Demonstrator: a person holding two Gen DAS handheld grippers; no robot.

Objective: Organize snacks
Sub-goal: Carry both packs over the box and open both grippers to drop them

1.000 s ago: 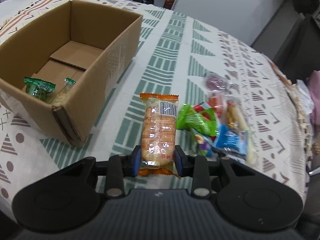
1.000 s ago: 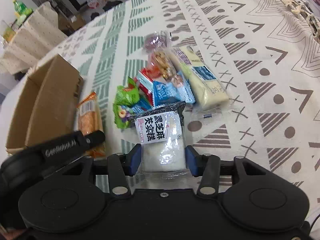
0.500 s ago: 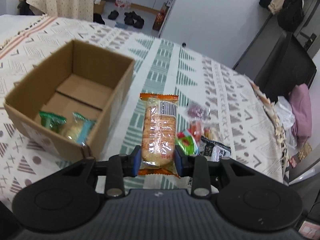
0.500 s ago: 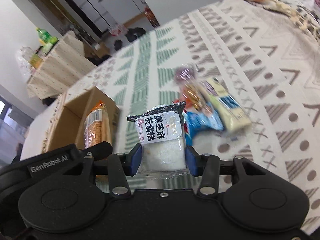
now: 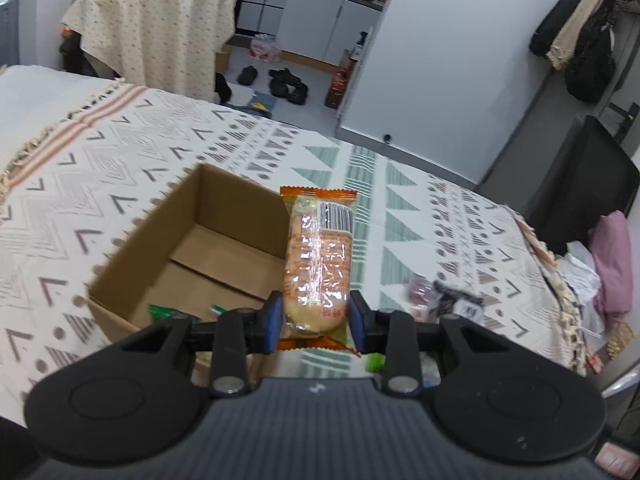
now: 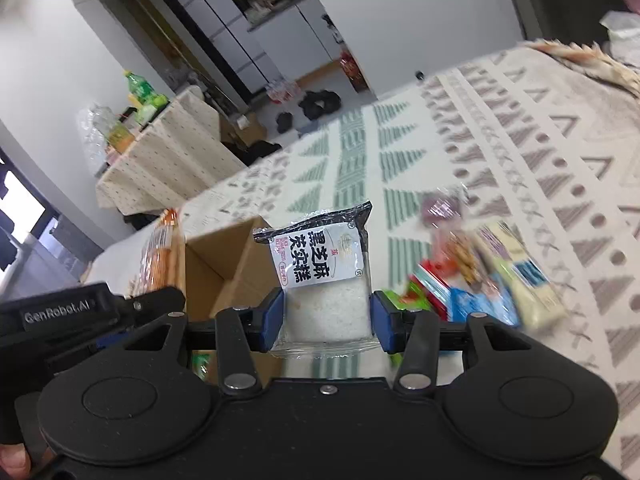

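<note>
My left gripper (image 5: 316, 322) is shut on an orange snack packet (image 5: 318, 264) and holds it in the air over the near right corner of an open cardboard box (image 5: 140, 256). Two green-wrapped snacks (image 5: 162, 312) lie in the box. My right gripper (image 6: 326, 322) is shut on a clear packet of white cake with a black label (image 6: 322, 280), lifted above the table, right of the box (image 6: 218, 268). The left gripper with its orange packet (image 6: 158, 256) shows at the left of the right wrist view. A pile of loose snacks (image 6: 480, 276) lies on the patterned cloth.
The table carries a patterned cloth (image 5: 420, 216) with a fringed edge. A black chair (image 5: 580, 184) and pink clothes (image 5: 612, 260) stand at the right. A second table with bottles (image 5: 152, 20) stands behind, shoes on the floor.
Both grippers have risen well above the table with their packets and shifted left toward the box. The snack pile now sits lower right and farther away.
</note>
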